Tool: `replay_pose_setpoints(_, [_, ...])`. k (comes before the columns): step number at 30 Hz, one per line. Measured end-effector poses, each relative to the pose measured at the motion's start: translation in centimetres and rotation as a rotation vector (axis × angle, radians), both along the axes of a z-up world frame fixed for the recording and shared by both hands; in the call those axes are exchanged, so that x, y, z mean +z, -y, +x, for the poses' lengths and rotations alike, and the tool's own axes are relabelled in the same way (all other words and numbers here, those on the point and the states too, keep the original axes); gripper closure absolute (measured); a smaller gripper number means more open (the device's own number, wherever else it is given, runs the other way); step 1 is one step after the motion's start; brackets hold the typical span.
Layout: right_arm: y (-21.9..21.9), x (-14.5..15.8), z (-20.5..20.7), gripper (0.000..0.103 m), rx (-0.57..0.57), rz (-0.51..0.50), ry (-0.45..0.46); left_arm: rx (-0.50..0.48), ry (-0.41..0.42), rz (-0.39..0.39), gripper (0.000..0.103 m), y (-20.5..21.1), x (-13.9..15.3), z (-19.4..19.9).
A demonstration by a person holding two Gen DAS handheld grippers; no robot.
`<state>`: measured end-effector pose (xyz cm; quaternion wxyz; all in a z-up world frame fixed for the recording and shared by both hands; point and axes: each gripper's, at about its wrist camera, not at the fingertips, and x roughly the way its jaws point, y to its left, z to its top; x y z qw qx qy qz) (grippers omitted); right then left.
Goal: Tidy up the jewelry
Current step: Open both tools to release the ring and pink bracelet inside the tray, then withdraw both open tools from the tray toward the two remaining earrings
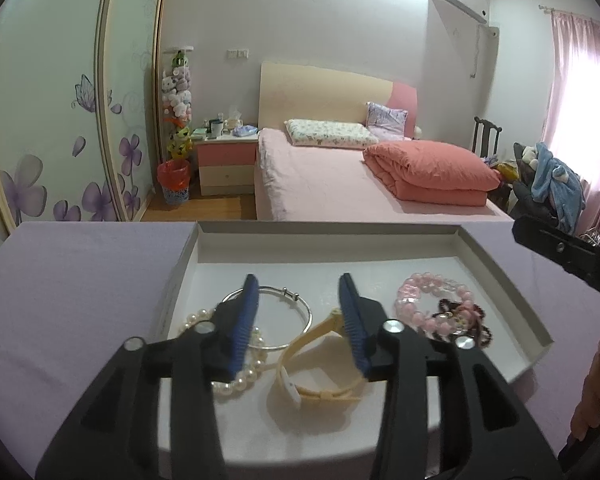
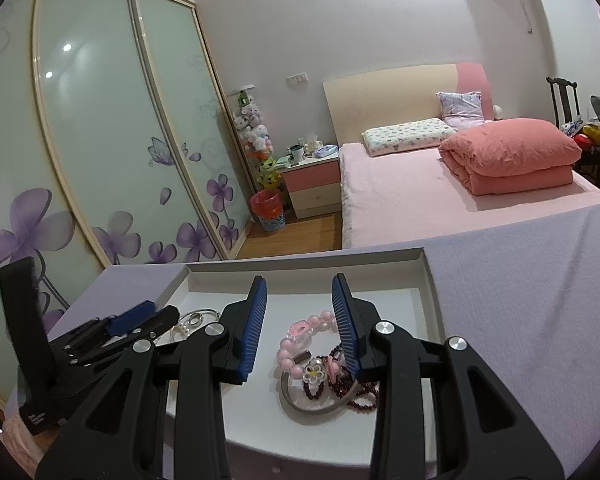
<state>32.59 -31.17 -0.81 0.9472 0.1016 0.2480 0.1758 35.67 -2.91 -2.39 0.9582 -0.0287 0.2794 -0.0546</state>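
Left wrist view shows the left gripper (image 1: 298, 312) with its blue ribbed fingers apart and nothing squeezed between them. It hangs over a shallow white cardboard tray (image 1: 496, 268) that sits on a soft purple cloth (image 1: 72, 280). All the jewelry lies inside this tray. Under the left gripper are a thin shiny silver bangle (image 1: 300, 308), a bumpy white pearl bracelet (image 1: 240, 380) and a smooth cream plastic watch (image 1: 320, 360). To the right lie a round pink bead bracelet (image 1: 416, 300) and a dark red bead string (image 2: 364, 394).

In the right wrist view, the right gripper (image 2: 300, 320) hovers over the pink and red pile, its fingers partly apart, holding nothing.

I think the sorting step is on: one piece looks set down and another must be picked. Next, a gripper should drop lower, fit its fingers around one piece only, and close gently. The beads are tangled together, so they may lift as a clump.
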Motion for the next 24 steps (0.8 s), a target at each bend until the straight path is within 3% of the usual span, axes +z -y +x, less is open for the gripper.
replay_pose_setpoints(5, [0.7,0.1,-2.4,0.061,-0.008,-0.03,-0.022,-0.037,0.031,-0.008,0.039,0.7,1.5,-4.0])
replay_pose_setpoints(11, [1.9,-0.9,-7.3,0.057,-0.027,-0.084,-0.046,-0.097,0.023,0.039,0.028,2.5,1.0,-9.1])
replay_pose_setpoints(20, [3.8,-2.3,-14.1,0.047,-0.077,-0.158,-0.048,-0.137,-0.099,0.087,0.028,5.2,-1.5,-11.8])
replay_pose_setpoints(22, [4.3,-2.6,-15.1,0.046,-0.087,-0.158,-0.057,-0.126,-0.131,0.125,0.029,6.1,-2.3,-11.5])
replay_pose_setpoints(24, [4.9,-3.0,-15.7,0.046,-0.099,-0.159,-0.065,-0.122,-0.162,0.143,0.037,7.0,-3.0,-11.2])
